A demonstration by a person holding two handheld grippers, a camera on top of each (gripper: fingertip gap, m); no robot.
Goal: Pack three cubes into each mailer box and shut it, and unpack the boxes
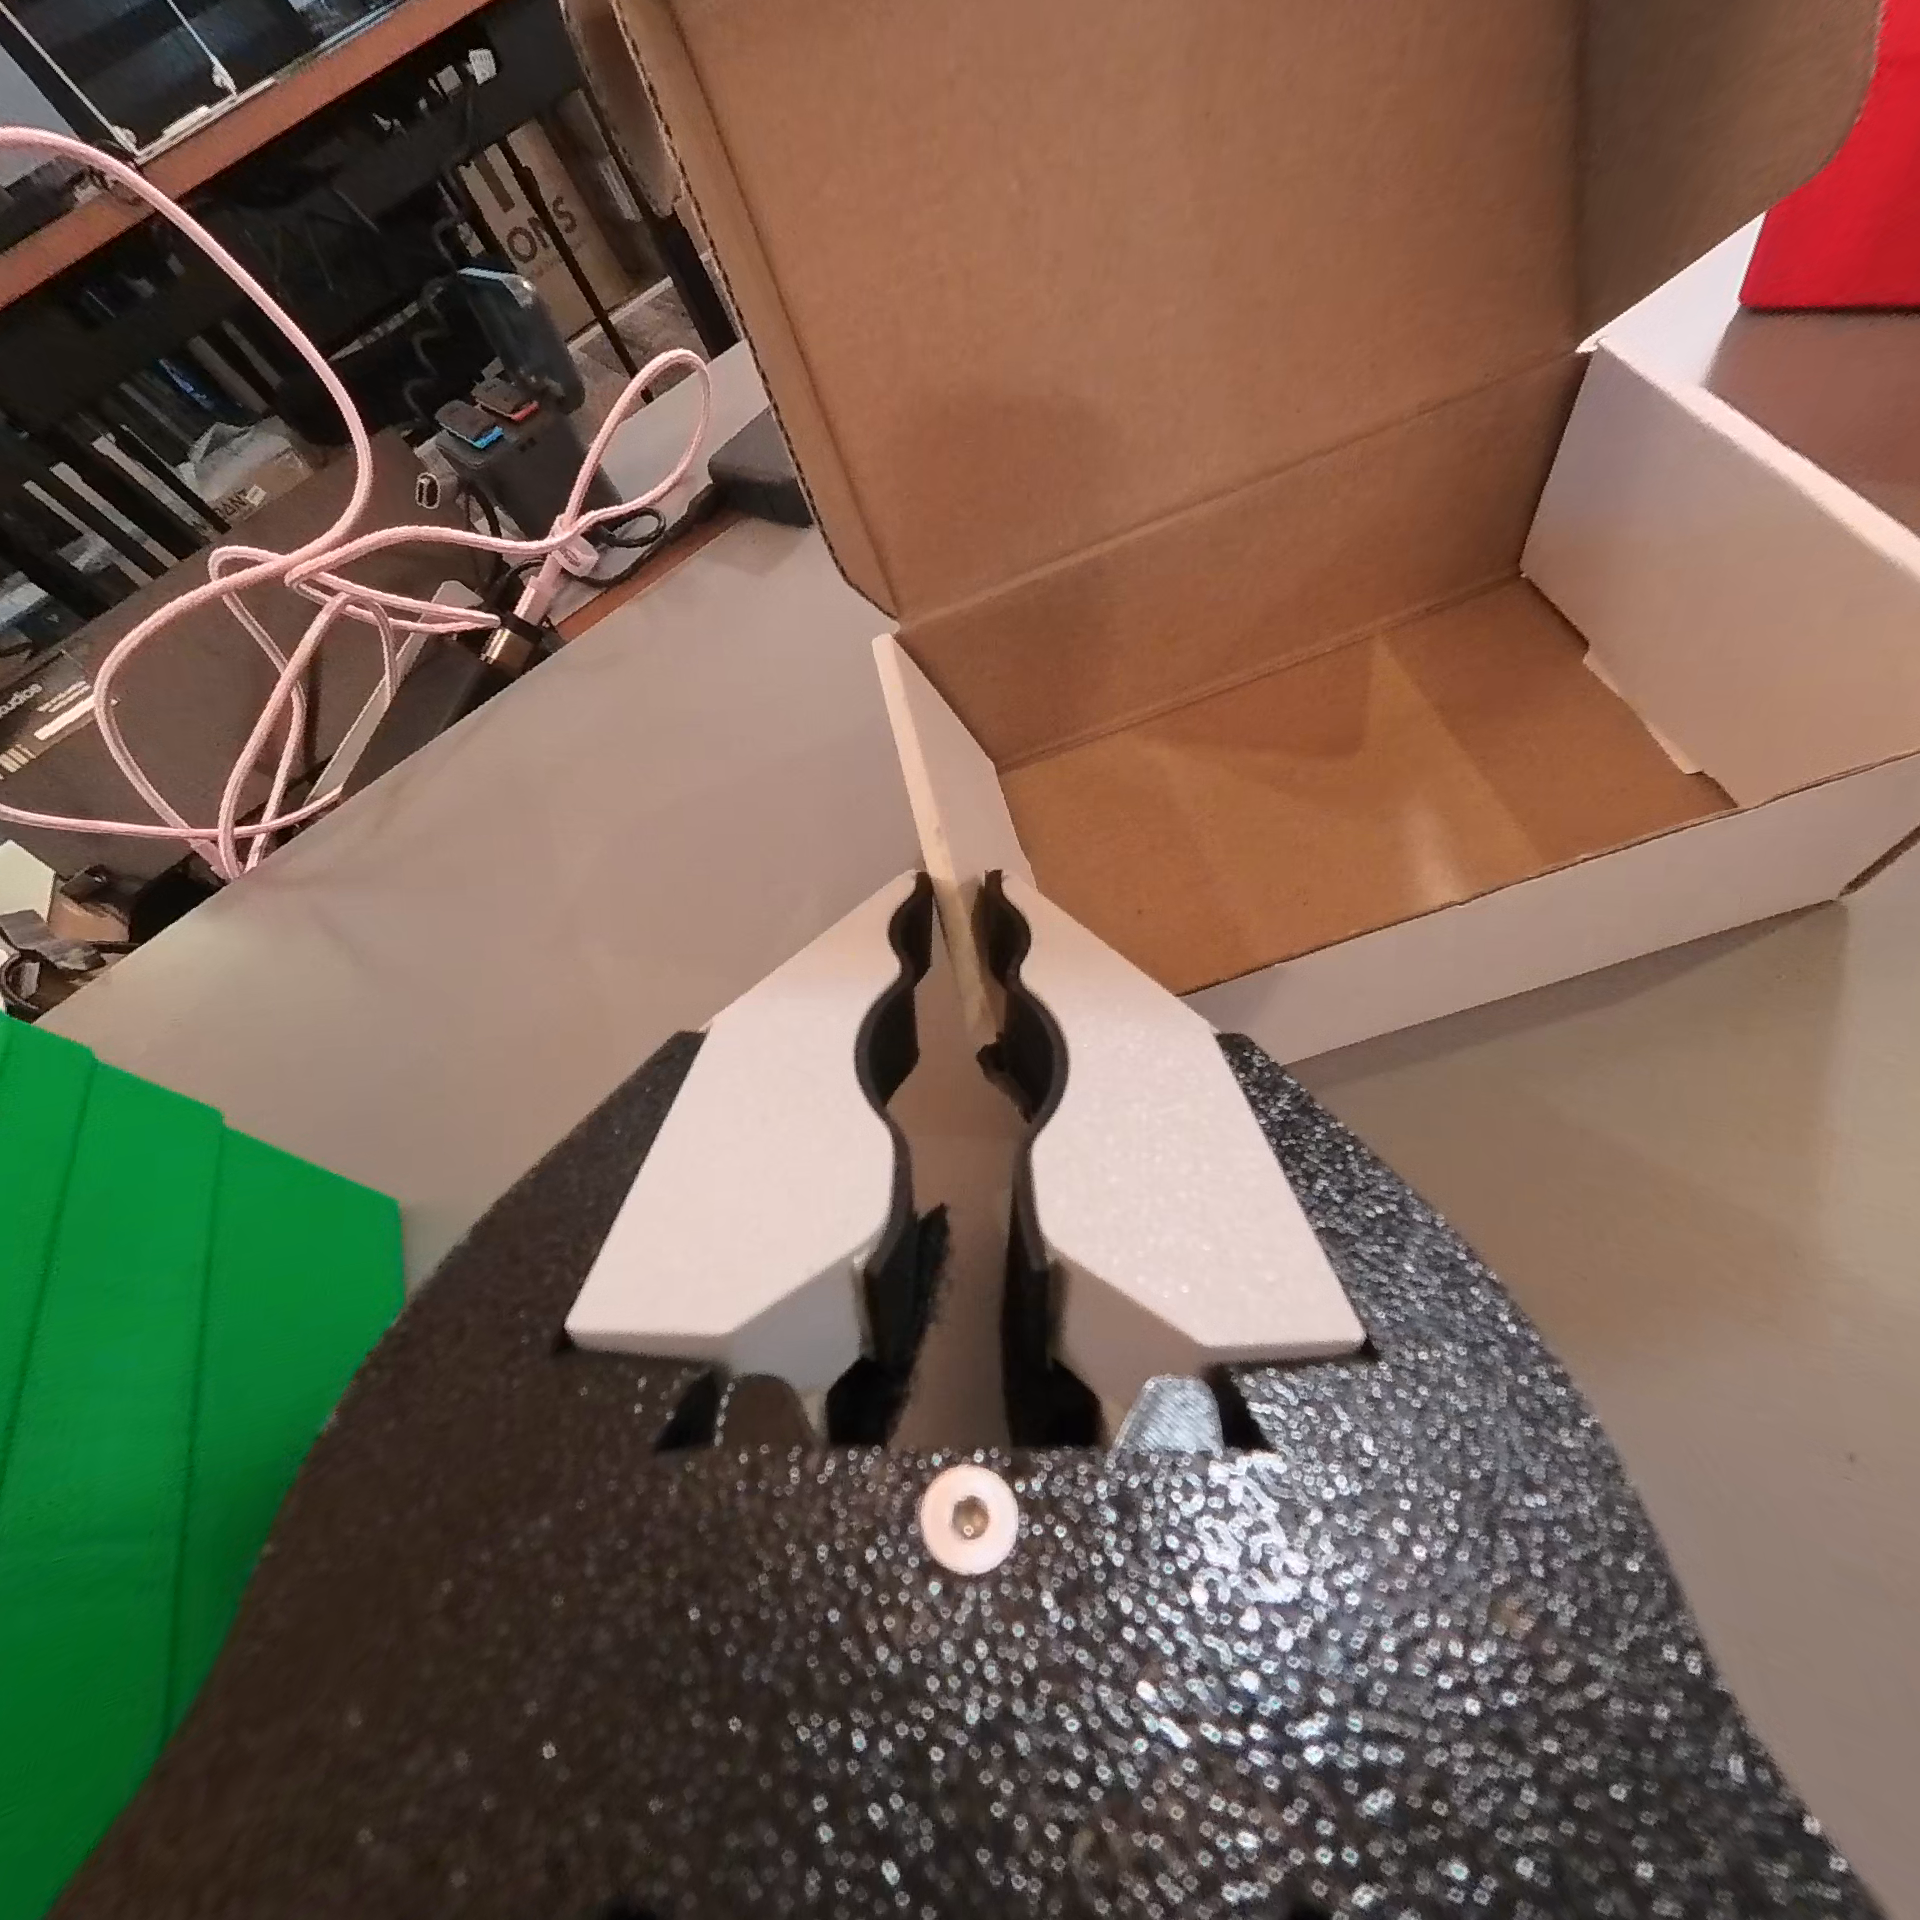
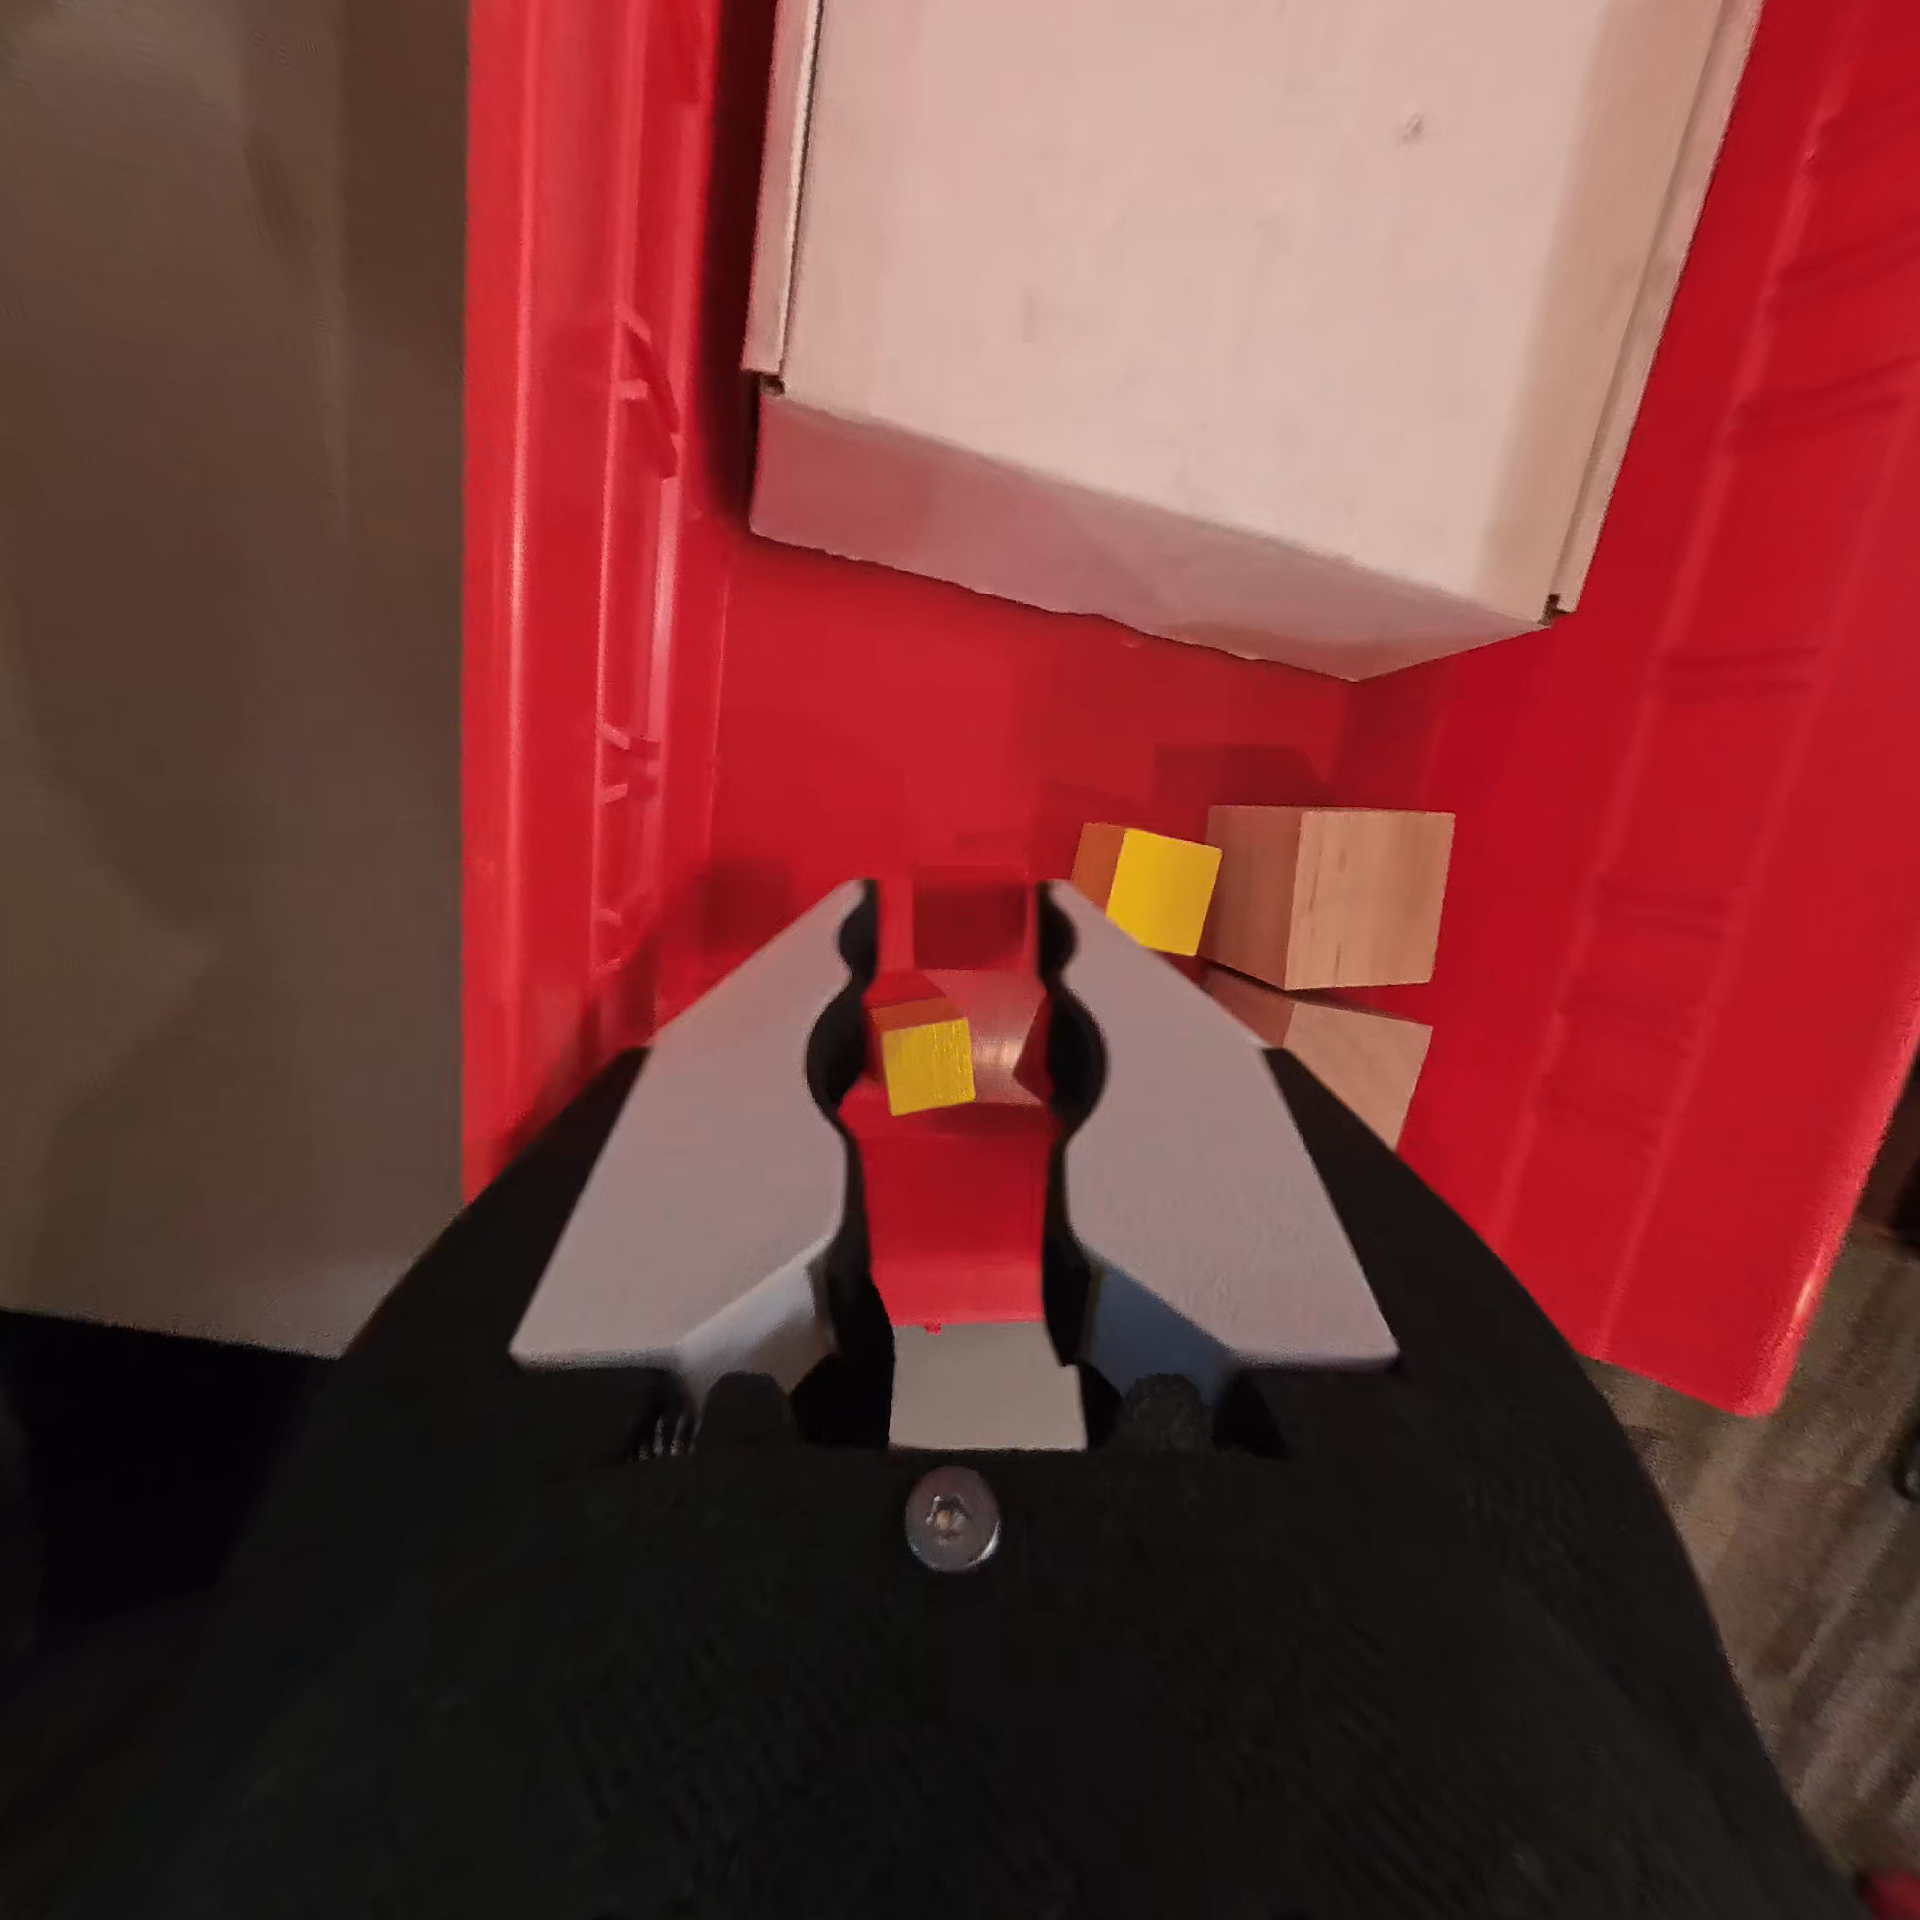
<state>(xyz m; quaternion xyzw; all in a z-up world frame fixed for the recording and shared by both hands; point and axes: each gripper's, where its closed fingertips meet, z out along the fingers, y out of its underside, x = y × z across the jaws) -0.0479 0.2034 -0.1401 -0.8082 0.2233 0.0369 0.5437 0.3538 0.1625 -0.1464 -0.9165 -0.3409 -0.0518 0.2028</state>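
Nearest my left lens, the left tongs (image 1: 961, 914) pinch the white side wall of the open mailer box (image 1: 1351, 810), both pads on the cardboard edge. Its brown floor, centre right of frame, shows no cubes, and the lid stands up behind, so I judge packing of this box not yet begun. A green bin (image 1: 156, 1299) sits lower left; pink cable (image 1: 312, 623) tangles beyond the table (image 1: 520, 883).

On the right, my right tongs (image 2: 956, 935) stand part-open over the red bin (image 2: 582, 623), a red cube (image 2: 961, 920) between the tips; I cannot tell whether the pads press it. A small yellow cube (image 2: 925, 1065) lies nearer, another yellow cube (image 2: 1164, 904) and wooden blocks (image 2: 1330, 904) right of centre. A closed white mailer box (image 2: 1195, 312) fills the top; its contents are hidden.
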